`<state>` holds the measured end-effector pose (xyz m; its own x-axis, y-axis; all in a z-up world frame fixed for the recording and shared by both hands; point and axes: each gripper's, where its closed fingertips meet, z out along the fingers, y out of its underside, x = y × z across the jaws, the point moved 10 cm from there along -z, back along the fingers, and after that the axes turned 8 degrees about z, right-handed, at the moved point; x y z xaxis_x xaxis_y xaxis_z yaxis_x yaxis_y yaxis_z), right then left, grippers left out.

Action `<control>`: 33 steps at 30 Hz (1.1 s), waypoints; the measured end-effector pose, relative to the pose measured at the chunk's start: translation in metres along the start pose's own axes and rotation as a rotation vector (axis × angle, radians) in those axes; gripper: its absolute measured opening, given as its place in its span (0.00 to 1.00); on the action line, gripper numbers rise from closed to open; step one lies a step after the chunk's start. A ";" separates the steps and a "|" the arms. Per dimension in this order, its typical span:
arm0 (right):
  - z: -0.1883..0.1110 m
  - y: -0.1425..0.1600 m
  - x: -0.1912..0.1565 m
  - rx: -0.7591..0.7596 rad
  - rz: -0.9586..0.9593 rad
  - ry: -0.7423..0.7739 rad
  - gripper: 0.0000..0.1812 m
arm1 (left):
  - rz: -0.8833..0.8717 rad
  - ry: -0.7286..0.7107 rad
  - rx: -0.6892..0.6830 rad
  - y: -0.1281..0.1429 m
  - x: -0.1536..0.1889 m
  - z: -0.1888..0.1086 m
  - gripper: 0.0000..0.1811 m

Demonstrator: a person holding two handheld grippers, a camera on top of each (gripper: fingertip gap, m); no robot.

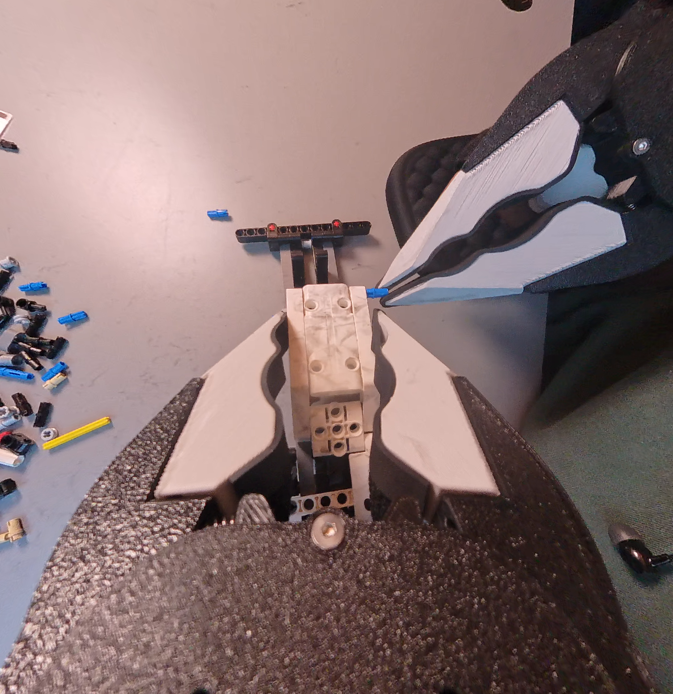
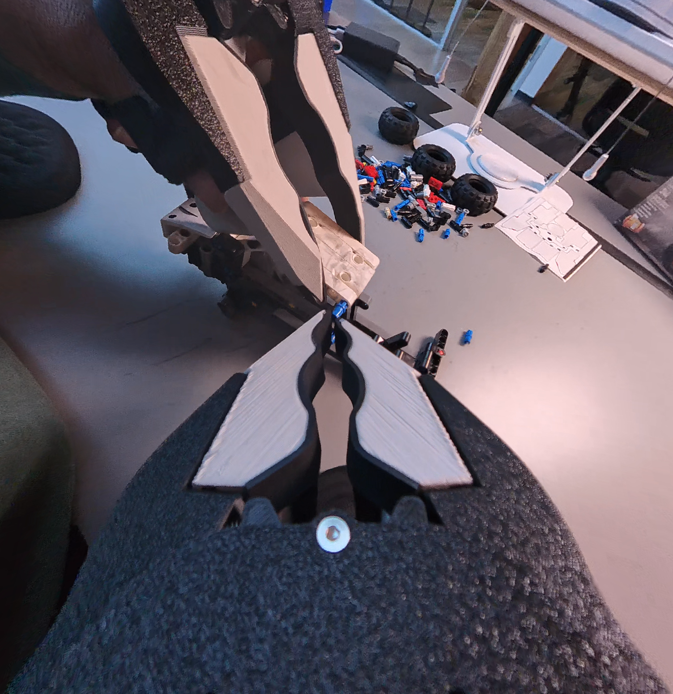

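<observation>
Grey table (image 2: 515, 375): L gripper (image 1: 329, 311) fingers clamp 1 model (image 1: 329, 338), R gripper (image 2: 330, 319) pinches 1 blue pin (image 2: 340, 308); 3 tyres (image 2: 434, 162).

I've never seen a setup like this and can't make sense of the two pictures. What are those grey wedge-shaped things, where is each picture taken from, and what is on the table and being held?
The grey wedges are the fingers of two hand-held grippers; a person holds one in each hand. Each picture comes from a camera mounted on one gripper, looking forward along its own fingers.

In the left wrist view, the left gripper is shut on a half-built toy model made of white and black building pieces. The right gripper comes in from the side, pinching a small blue pin right at the model's edge.

The right wrist view shows the same moment from the right gripper, with the blue pin at its tips.

On the grey table lie a pile of small loose pieces, three black tyres and a printed sheet.
</observation>
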<state>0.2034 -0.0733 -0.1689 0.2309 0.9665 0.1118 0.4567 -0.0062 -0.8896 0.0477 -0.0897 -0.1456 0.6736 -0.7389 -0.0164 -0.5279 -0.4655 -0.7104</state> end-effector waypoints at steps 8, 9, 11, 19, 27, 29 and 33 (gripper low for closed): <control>-0.028 0.003 -0.014 0.056 0.070 -0.022 0.00 | 0.029 -0.081 -0.008 0.004 -0.007 -0.011 0.24; -0.035 0.000 -0.002 0.090 0.125 -0.046 0.00 | 0.041 -0.069 0.000 0.005 -0.004 -0.012 0.24; -0.039 -0.011 0.030 0.084 0.108 -0.018 0.00 | 0.043 -0.043 0.016 0.008 -0.005 -0.017 0.24; 0.070 -0.042 0.092 -0.012 -0.076 -0.368 0.00 | -0.007 -0.005 0.100 0.024 -0.012 -0.042 0.29; 0.058 -0.053 0.066 0.096 -0.035 -0.509 0.23 | -0.059 0.010 0.100 0.040 -0.005 -0.037 0.26; 0.047 -0.050 0.059 0.131 -0.030 -0.499 0.29 | -0.085 0.004 0.123 0.041 -0.007 -0.037 0.25; 0.028 -0.043 0.039 0.199 -0.125 -0.387 0.31 | -0.188 0.025 0.158 0.043 -0.015 -0.038 0.25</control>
<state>0.1689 -0.0279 -0.1385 -0.1713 0.9817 0.0832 0.2776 0.1292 -0.9520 -0.0053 -0.1171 -0.1494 0.7386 -0.6590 0.1423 -0.3059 -0.5157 -0.8003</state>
